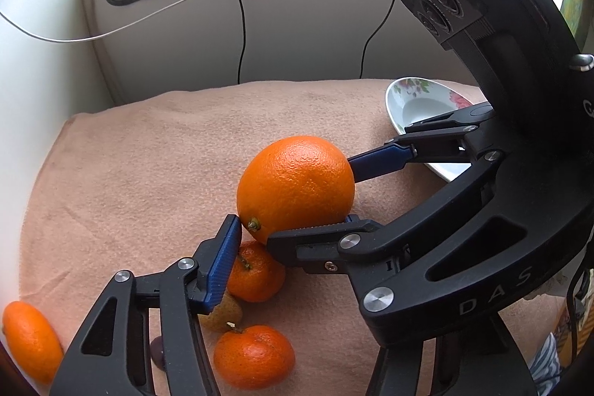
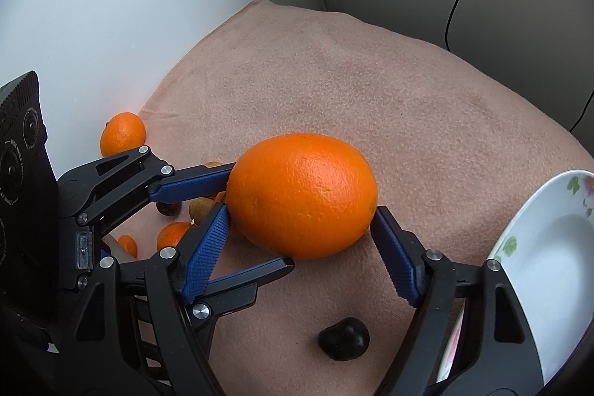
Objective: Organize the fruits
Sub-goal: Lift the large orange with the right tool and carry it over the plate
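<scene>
A large orange (image 1: 295,188) (image 2: 302,193) is held above the pink cloth between both grippers. My right gripper (image 2: 297,240) (image 1: 347,192) has its blue pads on the orange's two sides and is shut on it. My left gripper (image 1: 293,255) (image 2: 256,221) also brackets the orange: one blue pad (image 1: 222,262) touches it near the stem, the other finger lies under it. Small mandarins (image 1: 254,271) (image 1: 254,355) (image 1: 29,340), a tan longan (image 1: 222,316) and a dark fruit (image 1: 157,351) lie below on the cloth. A white flowered bowl (image 1: 419,106) (image 2: 549,284) stands at the right.
A dark plum-like fruit (image 2: 344,338) lies on the cloth near the bowl. A white wall (image 2: 92,25) borders the left, a beige wall with hanging cables (image 1: 241,25) the back. The pink cloth (image 1: 167,154) covers the table.
</scene>
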Available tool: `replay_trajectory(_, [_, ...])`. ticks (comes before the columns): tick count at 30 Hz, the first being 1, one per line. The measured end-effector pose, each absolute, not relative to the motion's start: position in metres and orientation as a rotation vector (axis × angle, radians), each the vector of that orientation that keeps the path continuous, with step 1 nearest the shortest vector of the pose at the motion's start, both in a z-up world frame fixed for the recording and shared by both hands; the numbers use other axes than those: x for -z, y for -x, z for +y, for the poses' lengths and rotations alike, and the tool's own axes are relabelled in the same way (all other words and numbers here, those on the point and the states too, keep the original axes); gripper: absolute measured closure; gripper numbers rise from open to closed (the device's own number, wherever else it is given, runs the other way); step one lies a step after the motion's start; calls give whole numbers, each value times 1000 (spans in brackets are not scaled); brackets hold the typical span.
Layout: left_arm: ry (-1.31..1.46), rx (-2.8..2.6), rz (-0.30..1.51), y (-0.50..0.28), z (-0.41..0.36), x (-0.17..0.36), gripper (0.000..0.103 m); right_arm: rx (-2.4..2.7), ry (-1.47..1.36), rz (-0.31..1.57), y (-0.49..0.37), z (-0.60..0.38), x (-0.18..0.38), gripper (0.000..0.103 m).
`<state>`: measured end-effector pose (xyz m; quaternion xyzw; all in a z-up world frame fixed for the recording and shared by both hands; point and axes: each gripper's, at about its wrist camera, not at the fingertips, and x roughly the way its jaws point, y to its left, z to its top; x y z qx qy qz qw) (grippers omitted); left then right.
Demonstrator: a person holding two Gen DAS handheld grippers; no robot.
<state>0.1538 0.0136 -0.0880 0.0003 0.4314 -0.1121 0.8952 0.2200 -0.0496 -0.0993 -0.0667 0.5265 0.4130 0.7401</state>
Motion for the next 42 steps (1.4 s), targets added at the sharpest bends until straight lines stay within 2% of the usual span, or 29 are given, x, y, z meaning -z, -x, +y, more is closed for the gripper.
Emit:
replay_trajectory(11, [9, 230, 872, -145, 18, 82, 47, -910, 116, 1134, -217, -59, 93, 23])
replay_trajectory(24, [-23, 235, 802, -123, 2, 58, 47, -889, 103, 1060, -203, -89, 61, 23])
replay_trajectory(42, [-57, 344, 780, -116, -67, 44, 47, -776, 30, 1051, -191, -172, 52, 23])
